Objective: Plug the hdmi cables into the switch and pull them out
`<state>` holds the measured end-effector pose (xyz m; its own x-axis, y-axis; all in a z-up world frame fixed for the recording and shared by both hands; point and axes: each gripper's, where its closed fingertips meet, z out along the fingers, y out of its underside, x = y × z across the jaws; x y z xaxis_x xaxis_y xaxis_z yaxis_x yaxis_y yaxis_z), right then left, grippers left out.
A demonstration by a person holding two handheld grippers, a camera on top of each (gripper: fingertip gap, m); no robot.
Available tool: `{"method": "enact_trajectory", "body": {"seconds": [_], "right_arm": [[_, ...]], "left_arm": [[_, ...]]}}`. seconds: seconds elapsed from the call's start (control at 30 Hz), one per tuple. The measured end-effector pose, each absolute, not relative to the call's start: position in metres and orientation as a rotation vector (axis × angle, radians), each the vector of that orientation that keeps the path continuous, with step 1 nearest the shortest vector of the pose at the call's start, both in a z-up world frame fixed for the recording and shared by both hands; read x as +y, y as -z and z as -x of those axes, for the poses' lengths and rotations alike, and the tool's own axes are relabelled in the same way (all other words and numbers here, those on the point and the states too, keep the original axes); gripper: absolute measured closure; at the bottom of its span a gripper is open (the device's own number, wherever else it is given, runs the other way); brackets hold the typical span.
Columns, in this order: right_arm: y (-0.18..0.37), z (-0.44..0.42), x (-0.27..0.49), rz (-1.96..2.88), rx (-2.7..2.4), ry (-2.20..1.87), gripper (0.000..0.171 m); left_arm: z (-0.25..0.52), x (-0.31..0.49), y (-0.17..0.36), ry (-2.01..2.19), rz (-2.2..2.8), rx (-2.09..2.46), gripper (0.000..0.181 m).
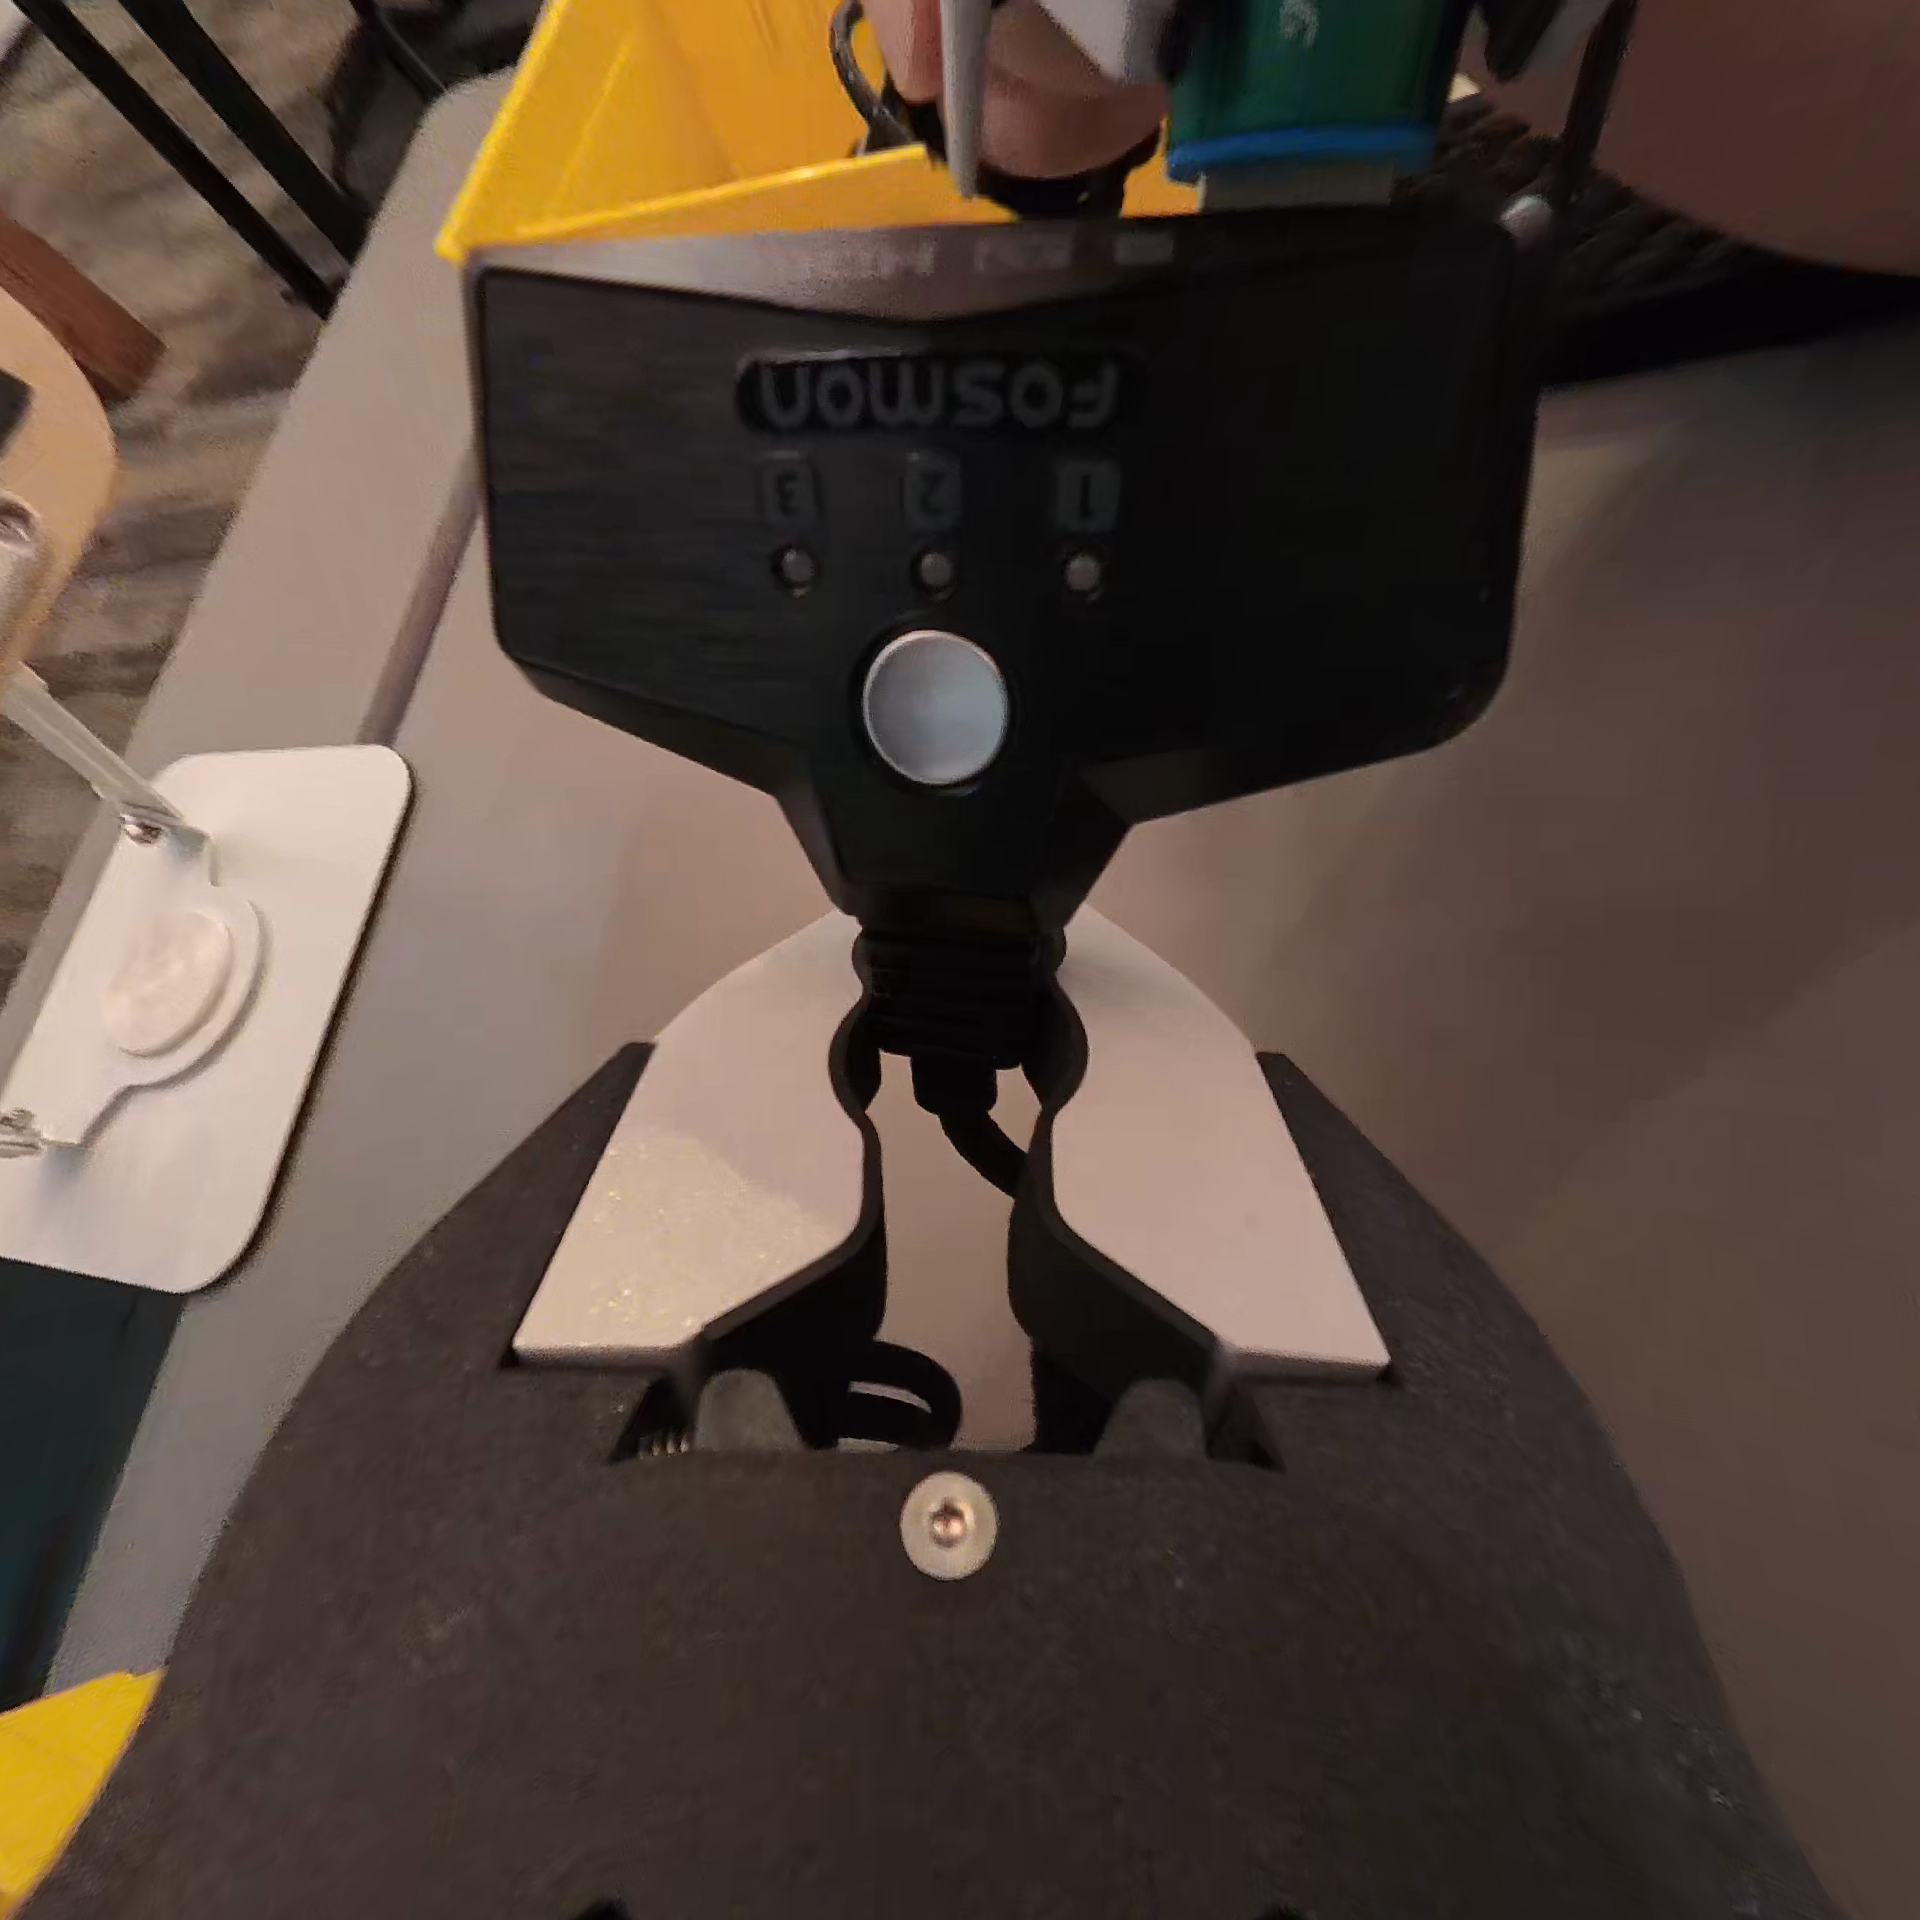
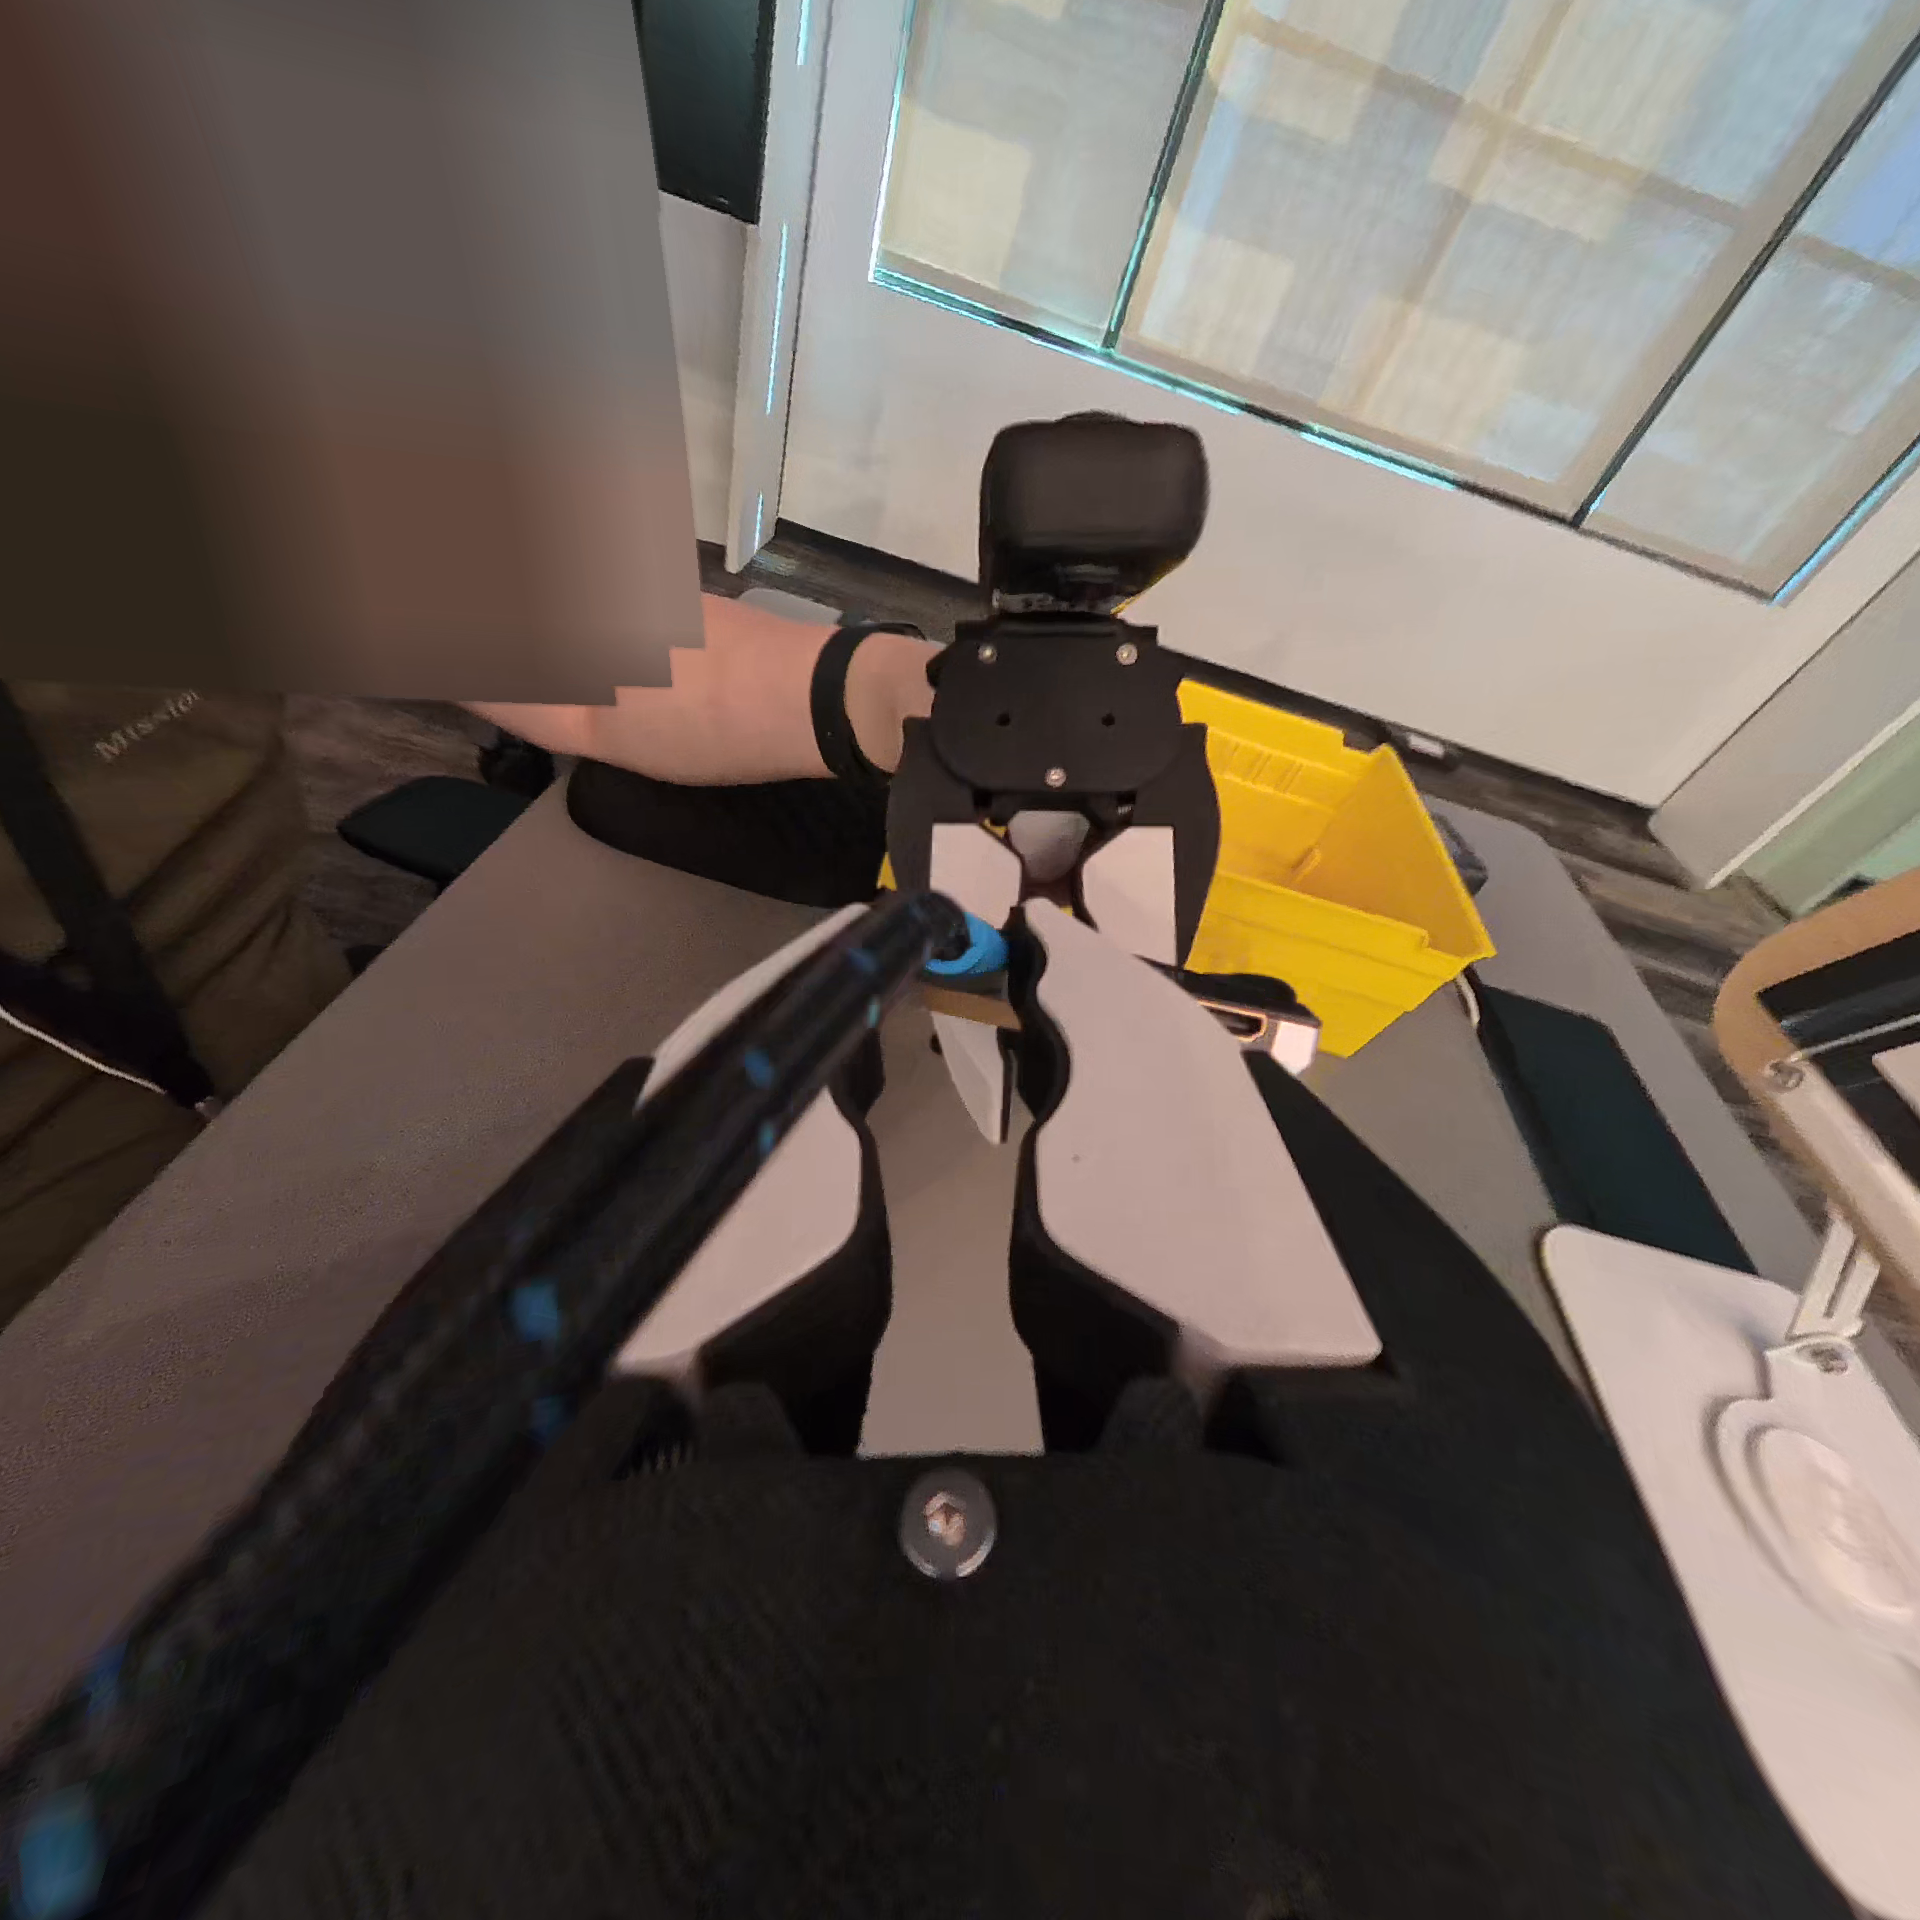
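- Left gripper (image 1: 954,1023): fingers clamped on the ribbed cable boot at the near end of the switch (image 1: 987,540), bracing it on the table (image 1: 1558,935).
- Right gripper (image 2: 1013,971): closed on the blue plug (image 2: 971,951) of the cable (image 2: 623,1195).
- Key relation: the plug meets the switch's far edge, opposite the left gripper; its long axis runs along the switch's, so insertion or removal likely follows that line.
- Seating depth: cannot tell.

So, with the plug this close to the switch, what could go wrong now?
1. The left gripper holds the HDMI switch only by the ribbed collar of its cable, so a push from the plug may swing the switch aside.
2. The blue HDMI plug in the right gripper looks tilted, so it may miss the port or jam.
3. Its braided cable lies across a right finger and may drag.
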<state>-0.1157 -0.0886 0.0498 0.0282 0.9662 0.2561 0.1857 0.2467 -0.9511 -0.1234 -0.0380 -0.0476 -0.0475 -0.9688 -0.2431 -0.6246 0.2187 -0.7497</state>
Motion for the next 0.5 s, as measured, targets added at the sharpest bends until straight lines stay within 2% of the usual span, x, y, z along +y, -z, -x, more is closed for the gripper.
{"method": "enact_trajectory", "body": {"seconds": [0.13, 0.2, 0.4, 0.43, 0.5], "right_arm": [[-0.046, 0.116, -0.081, 1.293, -1.377, -0.886, 0.141], [-0.045, 0.118, -0.083, 1.303, -1.395, -0.881, 0.148], [-0.047, 0.119, -0.092, 1.199, -1.476, -0.739, 0.149], [-0.047, 0.12, -0.093, 1.189, -1.492, -0.721, 0.149], [-0.042, 0.123, -0.097, 1.174, -1.532, -0.703, 0.149]], "left_arm": [[0.125, -0.038, 0.046, 0.618, 1.538, 1.755, 0.158], [0.125, -0.035, 0.046, 0.573, 1.521, 1.757, 0.158], [0.118, -0.04, 0.041, 0.588, 1.406, 1.723, 0.157], [0.116, -0.04, 0.037, 0.587, 1.382, 1.7, 0.155], [0.11, -0.042, 0.031, 0.599, 1.341, 1.658, 0.136]]}}
